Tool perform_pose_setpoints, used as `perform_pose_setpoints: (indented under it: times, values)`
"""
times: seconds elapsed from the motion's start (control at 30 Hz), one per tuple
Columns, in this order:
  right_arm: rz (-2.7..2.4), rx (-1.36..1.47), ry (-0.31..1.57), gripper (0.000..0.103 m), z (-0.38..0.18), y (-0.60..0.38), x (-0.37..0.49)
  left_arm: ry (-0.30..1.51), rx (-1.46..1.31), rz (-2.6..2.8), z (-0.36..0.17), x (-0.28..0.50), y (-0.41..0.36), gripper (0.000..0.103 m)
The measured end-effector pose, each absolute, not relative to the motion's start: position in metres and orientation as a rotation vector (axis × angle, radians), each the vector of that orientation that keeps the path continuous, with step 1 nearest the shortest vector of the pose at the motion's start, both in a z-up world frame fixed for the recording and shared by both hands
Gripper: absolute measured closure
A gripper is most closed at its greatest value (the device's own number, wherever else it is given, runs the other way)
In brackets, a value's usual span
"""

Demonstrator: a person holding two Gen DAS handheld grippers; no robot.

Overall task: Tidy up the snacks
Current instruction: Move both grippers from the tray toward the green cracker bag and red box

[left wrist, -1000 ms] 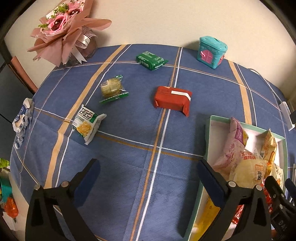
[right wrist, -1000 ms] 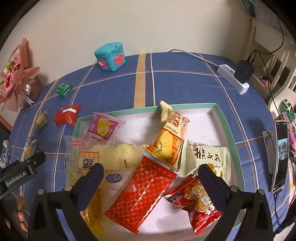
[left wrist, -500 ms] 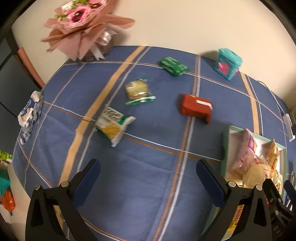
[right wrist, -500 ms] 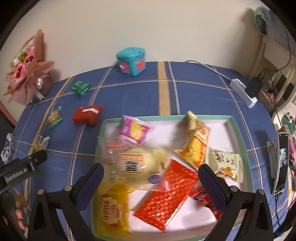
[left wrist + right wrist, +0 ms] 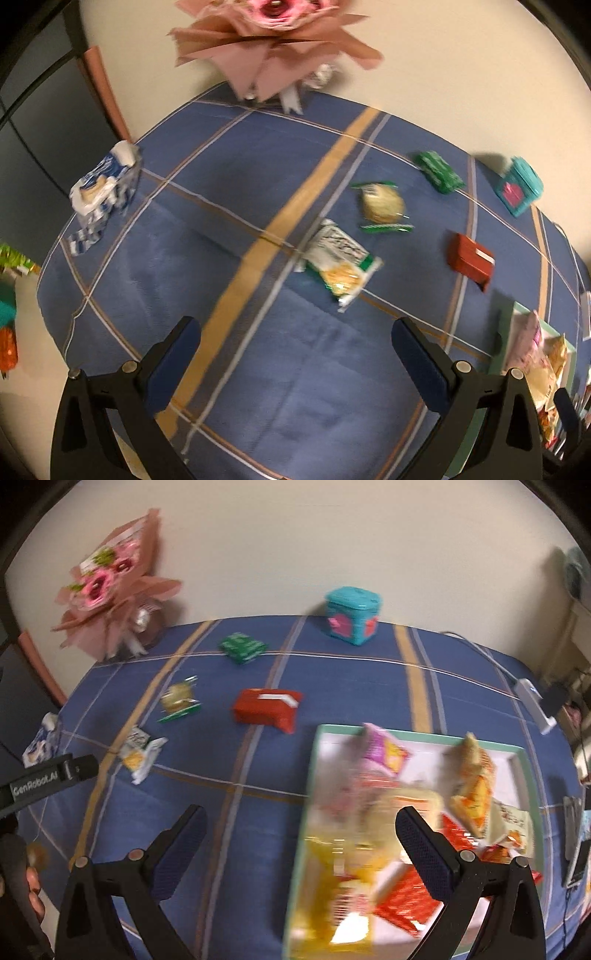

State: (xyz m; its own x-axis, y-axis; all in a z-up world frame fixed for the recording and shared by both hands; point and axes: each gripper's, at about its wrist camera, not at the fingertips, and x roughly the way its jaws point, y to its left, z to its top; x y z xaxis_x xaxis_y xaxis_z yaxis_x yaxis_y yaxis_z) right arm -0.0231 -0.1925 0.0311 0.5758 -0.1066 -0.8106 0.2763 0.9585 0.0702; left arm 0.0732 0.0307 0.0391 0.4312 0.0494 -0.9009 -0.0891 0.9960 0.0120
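both cameras have swung leftward over the last second: in the left wrist view the tray (image 5: 517, 314) has slid from the lower middle-right to the far right edge, and the white and green packet (image 5: 340, 264) has come from the left side to the centre. in the right wrist view the tray (image 5: 524, 760), which filled the frame, now sits at lower right, and bare cloth lies between the fingers.

the left gripper (image 5: 295, 350) stands wide open with nothing between its jaws, low in the frame over the blue checked tablecloth (image 5: 221, 206). the right gripper (image 5: 299, 834) is likewise spread and empty, its right finger over the tray's near corner.

outward from the left jaws, the white and green packet lies just above centre, the round biscuit in clear wrap (image 5: 382, 205) above it, the red packet (image 5: 471, 260) to the right, the green packet (image 5: 439, 171) at upper right. a blue and white packet (image 5: 103, 192) rests at the cloth's left edge.

most of the job looks done: the tray already holds a heap of snacks, blurred here. what seems left is those loose packets on the cloth. the left gripper appears headed for the white and green one.

the teal box (image 5: 352, 614) and the pink bouquet (image 5: 110, 587) stand by the wall at the top.
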Motion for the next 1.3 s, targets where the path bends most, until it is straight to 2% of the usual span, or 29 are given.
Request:
perform_pose_setpoints:
  times: [0.47,1.3]
  values:
    - [-0.092,0.202,0.975,0.0,0.009,-0.128,0.002,1.147,-0.088,0.169,0.028,0.083,0.086,0.0]
    - [-0.1,0.18,1.023,0.0,-0.024,-0.126,0.035,1.168,-0.138,0.099,0.005,0.111,0.061,0.0]
